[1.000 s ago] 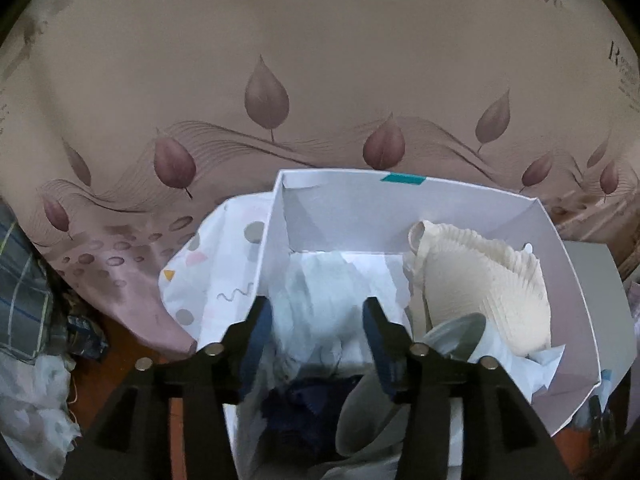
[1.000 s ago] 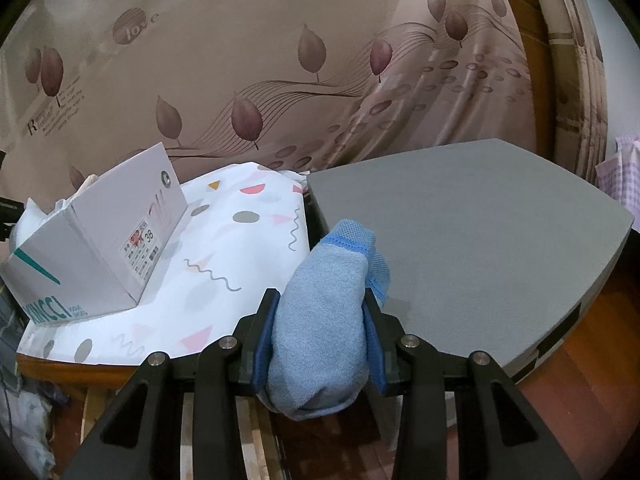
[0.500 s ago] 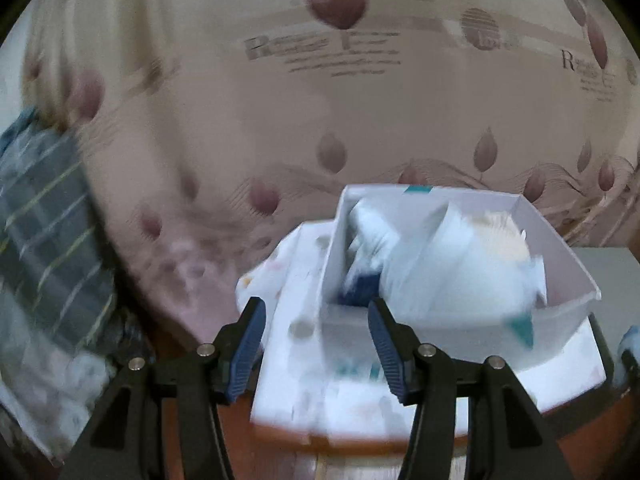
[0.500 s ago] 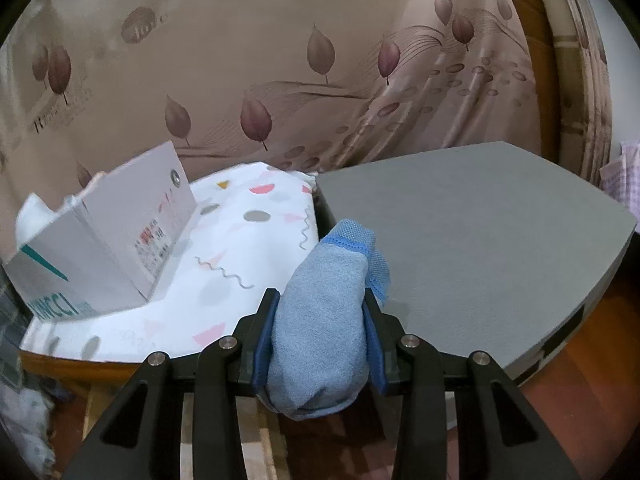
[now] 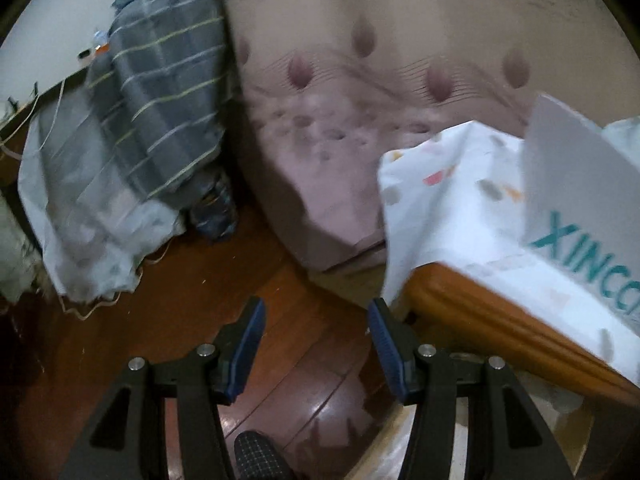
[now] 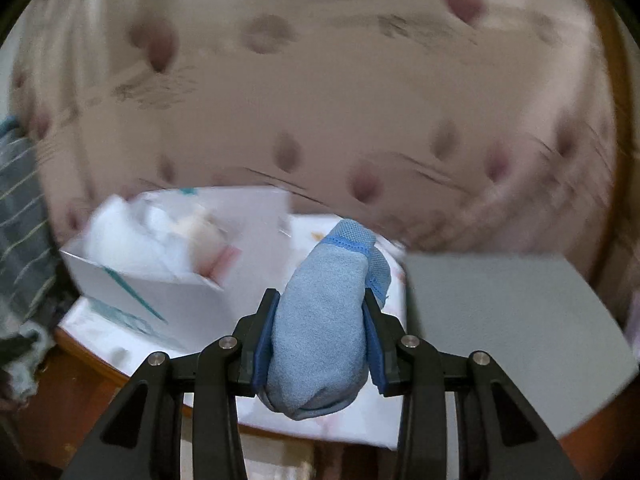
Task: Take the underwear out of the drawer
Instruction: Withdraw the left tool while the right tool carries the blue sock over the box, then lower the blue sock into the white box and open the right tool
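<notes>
Underwear (image 6: 320, 328), light blue, is clamped between right gripper (image 6: 320, 332) fingers above the bench (image 6: 520, 312) edge. Left gripper (image 5: 316, 344) fingers are held apart, empty, over the floor (image 5: 160, 320).

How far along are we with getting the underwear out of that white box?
One piece looks out already: the right gripper has its jaws clamped on a rolled blue garment, held clear of the white box and in front of the patterned cloth. In hand: carrying it, apparently toward the grey board. The left gripper is open and empty over the wooden floor. Left: more fabric shows in the box.
</notes>
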A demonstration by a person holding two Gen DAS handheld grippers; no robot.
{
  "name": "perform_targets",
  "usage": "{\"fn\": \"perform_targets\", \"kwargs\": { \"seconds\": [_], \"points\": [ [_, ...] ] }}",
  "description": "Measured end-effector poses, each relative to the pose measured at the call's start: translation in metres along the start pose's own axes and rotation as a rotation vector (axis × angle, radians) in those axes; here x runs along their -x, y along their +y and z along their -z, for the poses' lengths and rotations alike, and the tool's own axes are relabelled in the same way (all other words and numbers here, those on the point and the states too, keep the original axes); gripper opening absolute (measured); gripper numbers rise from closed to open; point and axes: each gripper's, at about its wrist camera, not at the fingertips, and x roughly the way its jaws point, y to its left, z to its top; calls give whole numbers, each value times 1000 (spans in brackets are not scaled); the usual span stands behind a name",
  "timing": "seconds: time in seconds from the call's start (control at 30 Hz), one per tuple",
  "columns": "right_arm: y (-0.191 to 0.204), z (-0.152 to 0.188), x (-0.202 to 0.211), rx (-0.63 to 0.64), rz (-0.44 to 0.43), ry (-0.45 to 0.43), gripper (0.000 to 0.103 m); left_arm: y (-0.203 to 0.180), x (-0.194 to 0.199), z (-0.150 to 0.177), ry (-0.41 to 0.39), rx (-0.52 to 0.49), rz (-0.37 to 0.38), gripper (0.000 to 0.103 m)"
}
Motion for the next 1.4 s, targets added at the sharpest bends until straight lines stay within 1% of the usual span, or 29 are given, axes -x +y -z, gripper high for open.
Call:
{"fn": "perform_targets", "kwargs": {
  "seconds": [0.13,0.2,0.27,0.37,0.4,0.5,0.57,0.6,0.67,0.73,0.9,0.93,0.97,1.0,1.03,1.07,1.13,1.23,1.33,1.4],
  "points": [
    [32,-41,-10,57,-74,0,37,8,-22,4,42,7,-28,54],
    [53,-62,-25,89,-112,20,37,13,-26,8,35,16,-59,54],
    [69,-75,-41,111,-143,46,37,18,-30,9,44,20,-97,54],
    [94,-88,-66,154,-161,90,37,29,-34,7,53,53,-107,54],
    [103,-93,-79,161,-177,118,37,31,-35,6,52,61,-111,54],
    [119,-97,-107,174,-186,179,37,39,-37,6,69,88,-111,54],
    [127,-98,-121,203,-171,199,37,41,-39,5,85,93,-107,54],
    [133,-98,-130,218,-160,209,38,43,-41,5,91,97,-117,54],
    [139,-97,-144,222,-167,231,38,46,-42,5,100,108,-119,54],
    [142,-95,-155,226,-151,240,40,48,-43,4,105,118,-109,54],
    [146,-89,-175,242,-130,267,42,44,-46,4,118,103,-98,54],
    [147,-89,-176,238,-131,265,46,43,-46,4,116,99,-97,54],
    [147,-90,-177,235,-133,263,53,42,-46,3,114,96,-94,54],
    [147,-90,-175,233,-130,255,56,41,-45,3,109,95,-93,54],
    [146,-90,-172,234,-123,244,64,41,-45,3,109,93,-90,54],
    [147,-91,-168,239,-116,230,69,40,-45,3,109,91,-85,54],
    [146,-93,-158,251,-104,202,70,40,-46,3,109,91,-87,54],
    [146,-93,-128,296,-85,148,71,42,-46,3,104,94,-97,54],
    [151,-78,-86,419,-65,84,71,49,-48,0,107,117,-110,54],
    [155,-53,-55,516,-63,51,71,57,-49,0,113,150,-113,54]
  ]
}}
